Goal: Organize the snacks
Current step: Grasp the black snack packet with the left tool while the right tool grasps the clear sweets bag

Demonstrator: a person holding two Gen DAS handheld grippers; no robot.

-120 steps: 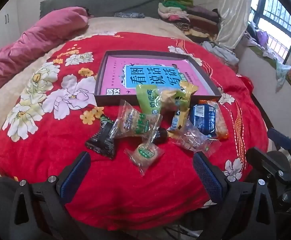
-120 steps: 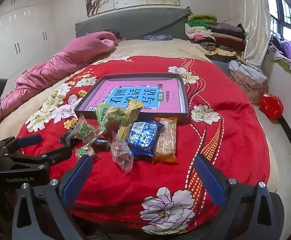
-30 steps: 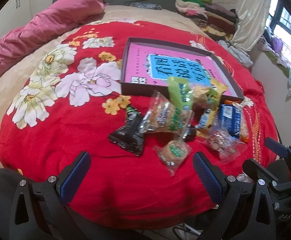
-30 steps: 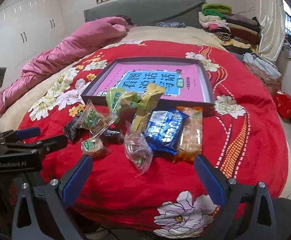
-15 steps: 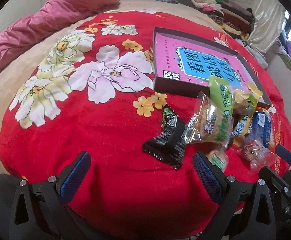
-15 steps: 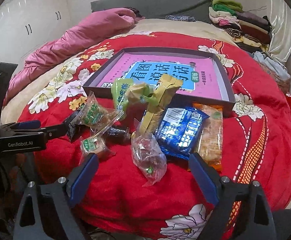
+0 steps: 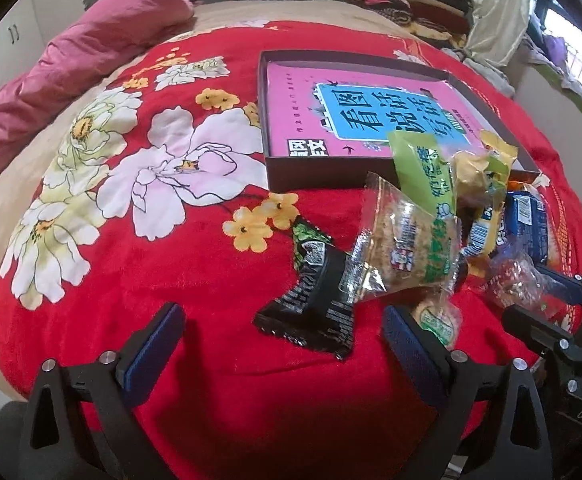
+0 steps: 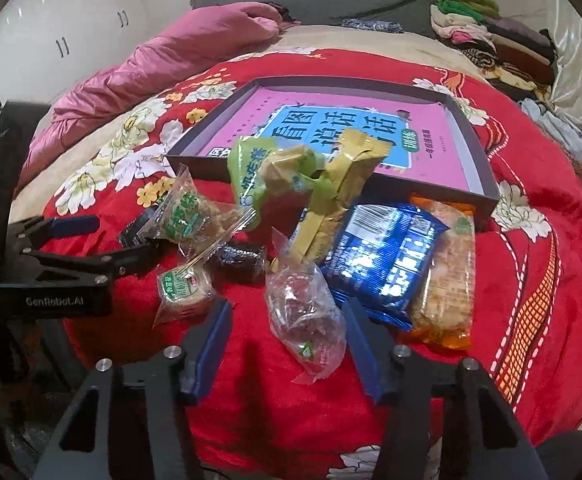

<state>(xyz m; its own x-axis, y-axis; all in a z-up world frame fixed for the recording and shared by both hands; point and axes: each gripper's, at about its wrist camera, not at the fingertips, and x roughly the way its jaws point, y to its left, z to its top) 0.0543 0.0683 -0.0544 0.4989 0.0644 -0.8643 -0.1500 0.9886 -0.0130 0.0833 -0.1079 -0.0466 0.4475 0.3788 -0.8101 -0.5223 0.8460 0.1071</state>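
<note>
Several wrapped snacks lie in a pile on a red flowered blanket [image 7: 139,280] in front of a dark shallow box [image 8: 487,184] lined with a pink sheet. My left gripper [image 7: 283,344] is open, its fingers on either side of a black snack packet [image 7: 315,300]. My right gripper [image 8: 287,340] is open around a clear packet [image 8: 307,320] of reddish sweets. Beside it lie a blue packet [image 8: 387,260], an orange cracker pack [image 8: 447,276], a yellow-green bar [image 8: 339,184] and a round pastry [image 8: 183,288].
The box [image 7: 331,176] sits behind the pile. A pink quilt [image 8: 179,52] lies at the far left of the bed. Folded clothes [image 8: 491,40] are stacked at the far right. The bed edge is just below both grippers.
Both grippers have moved forward and down towards the pile. The left one now brackets the black packet; the right one has narrowed around the clear packet.
</note>
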